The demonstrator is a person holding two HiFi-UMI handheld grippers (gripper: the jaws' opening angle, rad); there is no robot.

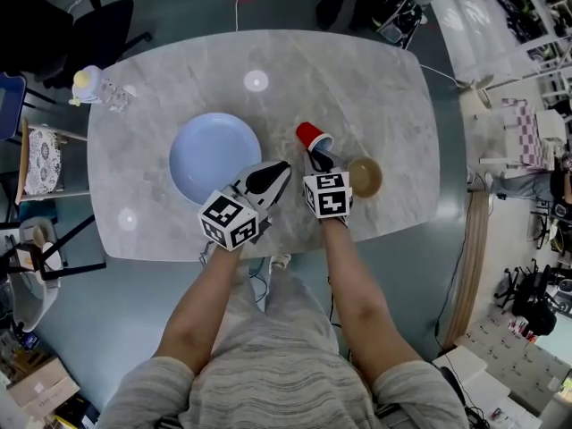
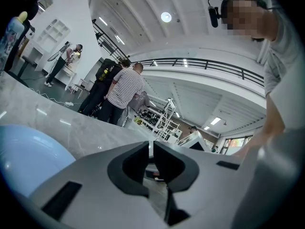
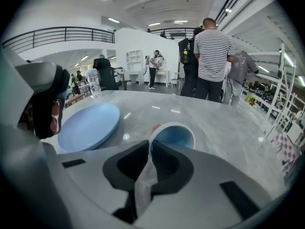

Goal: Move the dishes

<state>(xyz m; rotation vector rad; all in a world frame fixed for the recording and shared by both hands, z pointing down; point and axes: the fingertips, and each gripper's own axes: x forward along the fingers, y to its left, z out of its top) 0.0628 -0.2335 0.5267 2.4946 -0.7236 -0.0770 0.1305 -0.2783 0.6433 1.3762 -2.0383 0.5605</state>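
Note:
A red cup with a blue inside leans on the marble table, its mouth towards my right gripper. That gripper's jaws are pinched on the near rim of the cup. Left of the cup lies a pale blue plate, also in the right gripper view and at the lower left of the left gripper view. Just right of my right gripper sits a brown bowl. My left gripper hovers at the plate's right edge, with its jaws together and nothing between them.
A clear bottle with a yellow cap lies at the table's far left. Chairs stand to the left of the table. Several people stand beyond its far side. The near table edge is right under my wrists.

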